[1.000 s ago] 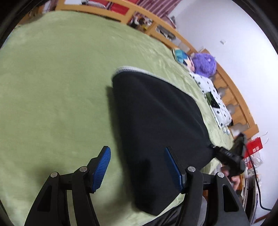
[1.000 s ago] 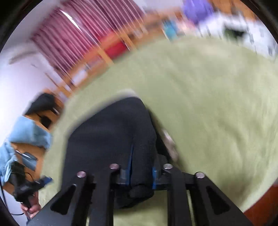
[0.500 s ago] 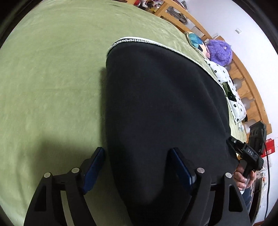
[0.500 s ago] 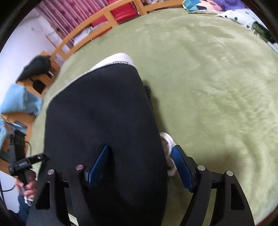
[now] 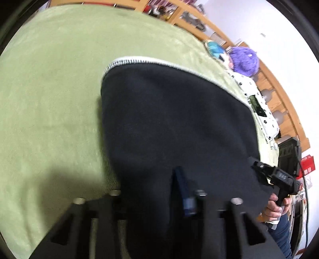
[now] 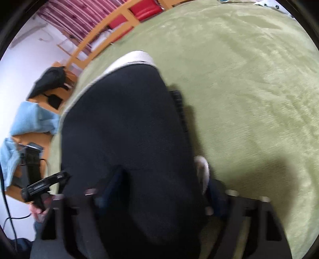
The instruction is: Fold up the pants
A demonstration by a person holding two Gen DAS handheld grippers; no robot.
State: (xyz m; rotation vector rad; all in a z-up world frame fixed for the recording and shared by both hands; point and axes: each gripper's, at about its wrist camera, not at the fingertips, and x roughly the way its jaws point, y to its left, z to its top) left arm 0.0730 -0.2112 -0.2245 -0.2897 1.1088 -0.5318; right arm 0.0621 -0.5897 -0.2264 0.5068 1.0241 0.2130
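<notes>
Gripper (image 5: 151,191) closing on black pants (image 5: 175,119); purple plush (image 5: 246,61) beyond

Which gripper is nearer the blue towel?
Left: the left gripper is at the pants edge beside the towel; the right gripper is across the pants. Both are closing, pants between their jaws.

The folded black fleece pants (image 5: 175,123) have a thin white trim with small dark stitches along the far edge. They lie on a plain light green plush blanket (image 5: 49,89). The round fluffy plush toy (image 5: 246,61) is purple. The long white pillow (image 5: 259,111) carries small black dots. The curtain (image 6: 79,14) has dark red and pink stripes.
</notes>
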